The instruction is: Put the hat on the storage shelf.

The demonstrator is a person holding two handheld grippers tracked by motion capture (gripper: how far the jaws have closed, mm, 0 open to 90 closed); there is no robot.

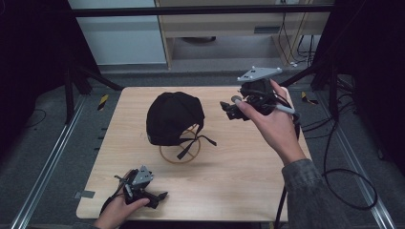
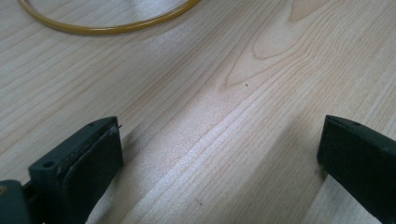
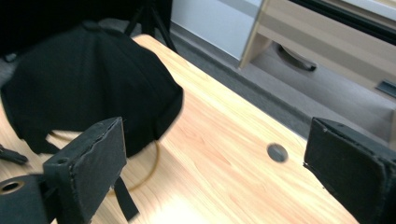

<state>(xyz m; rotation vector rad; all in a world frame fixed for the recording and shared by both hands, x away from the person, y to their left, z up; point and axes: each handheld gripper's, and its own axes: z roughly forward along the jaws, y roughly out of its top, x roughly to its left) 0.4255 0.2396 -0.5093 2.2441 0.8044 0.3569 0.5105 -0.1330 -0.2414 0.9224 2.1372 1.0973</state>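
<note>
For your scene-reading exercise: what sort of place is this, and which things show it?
Probably a lab recording station: a wooden table on metal floor rails, loose cables, and a black cap on a wire stand.

A light wooden table (image 1: 229, 191) stands on grey carpeted floor (image 1: 43, 143) in a dim room. Behind it are a pale wood cabinet (image 1: 229, 24), a white panel (image 1: 119, 33), dark frame bars, and loose cables (image 1: 344, 181) at right
</note>
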